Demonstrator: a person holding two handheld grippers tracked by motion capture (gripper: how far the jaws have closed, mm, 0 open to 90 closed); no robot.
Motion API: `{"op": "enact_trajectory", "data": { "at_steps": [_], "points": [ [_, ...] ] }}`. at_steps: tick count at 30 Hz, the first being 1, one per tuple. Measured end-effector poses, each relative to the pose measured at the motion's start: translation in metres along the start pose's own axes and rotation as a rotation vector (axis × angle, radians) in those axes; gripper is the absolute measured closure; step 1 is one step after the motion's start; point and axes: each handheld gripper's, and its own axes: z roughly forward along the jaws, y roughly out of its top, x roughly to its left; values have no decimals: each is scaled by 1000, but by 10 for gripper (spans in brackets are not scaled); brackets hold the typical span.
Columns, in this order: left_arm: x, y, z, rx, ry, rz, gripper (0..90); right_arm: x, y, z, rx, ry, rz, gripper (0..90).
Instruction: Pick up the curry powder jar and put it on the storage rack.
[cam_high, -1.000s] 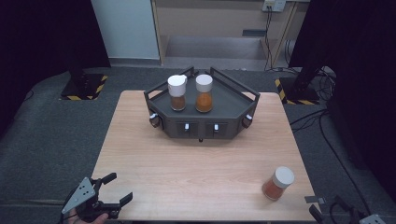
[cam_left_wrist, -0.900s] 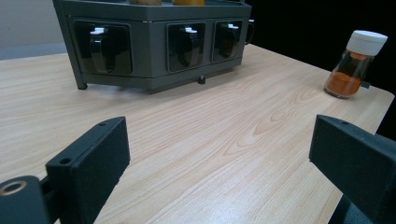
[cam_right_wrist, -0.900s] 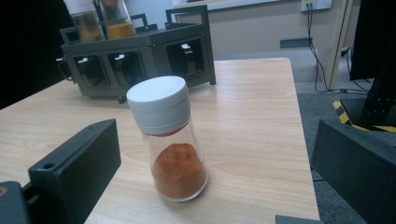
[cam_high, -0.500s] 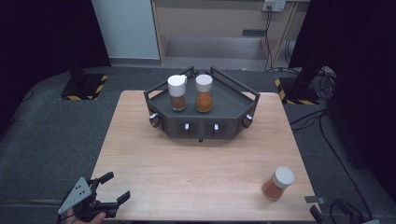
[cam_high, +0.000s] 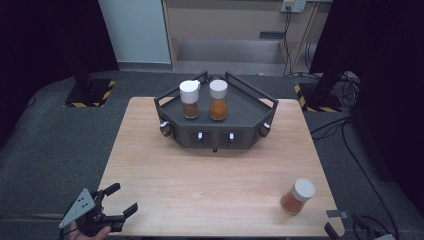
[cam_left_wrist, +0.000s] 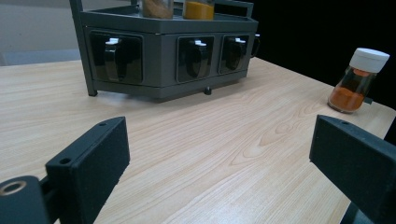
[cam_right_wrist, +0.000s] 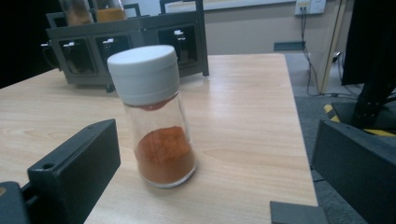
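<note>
Lining up on the lone spice jar (cam_right_wrist: 156, 116), the right gripper (cam_right_wrist: 215, 172) has its two black jaws spread wide with the jar upright between them, near the middle of the right gripper view, touching neither jaw. Seen from the high view, that jar (cam_high: 298, 196) stands at the lower right of the wooden table (cam_high: 210, 200), close to the table's right edge and well apart from the dark grey rack (cam_high: 250, 112) at the upper centre, where two more white-capped jars (cam_high: 190, 99) already stand side by side. The step in hand looks like the approach before a grasp: nothing is held yet. The next move likely calls for easing forward so the glass body sits squarely between the jaws, then closing below the white cap without tipping the jar toward the table edge. The left gripper (cam_high: 119, 200), at the lower left of the high view, is also open and empty, near the table's corner.
</note>
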Motion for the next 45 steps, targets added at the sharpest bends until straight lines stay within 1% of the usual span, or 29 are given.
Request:
{"op": "enact_trajectory", "data": {
  "at_steps": [2, 4, 11, 12, 14, 18, 20, 22, 26, 28, 30, 34, 36, 39, 43, 45],
  "points": [
    [0, 1, 0, 1, 0, 7, 37, -2, -1, 1, 0, 11, 6, 15],
    [1, 1, 0, 0, -1, 8, 36, -1, -2, 2, -4, 7, 5, 17],
    [4, 1, 2, -7, -24, 18, 33, -4, -2, 4, -9, 27, 15, 15],
    [4, 1, 3, -7, -33, 18, 33, -3, -2, 4, -12, 27, 15, 17],
    [5, 2, 4, -8, -44, 25, 33, -5, -2, 4, -21, 42, 17, 21],
    [8, 0, 4, -32, -73, 39, 31, -6, -2, 4, -26, 50, 22, 21],
    [8, 0, 4, -36, -79, 43, 31, -8, -3, 4, -31, 55, 31, 22],
    [7, 0, 4, -31, -82, 41, 30, -7, -2, 3, -34, 58, 25, 23],
    [7, 1, 4, -25, -75, 39, 29, -6, -2, 2, -43, 63, 27, 31],
    [7, 1, 4, -23, -69, 33, 30, -6, -1, 2, -37, 61, 16, 32],
    [8, 0, 4, -25, -67, 27, 30, -5, 0, 4, -33, 60, 24, 32],
    [8, 0, 4, -22, -68, 28, 30, -3, 3, 5, -34, 65, 8, 34],
    [9, 0, 4, -24, -67, 27, 30, -2, 4, 5, -35, 62, 2, 36],
    [9, -1, 2, -28, -65, 18, 30, 0, 5, 6, -38, 46, 1, 35],
    [6, -1, 0, -32, -66, 26, 30, 0, 6, 6, -44, 43, -8, 35],
    [4, -1, -1, -27, -62, 31, 30, 1, 5, 5, -51, 39, 0, 33]
  ]
}}
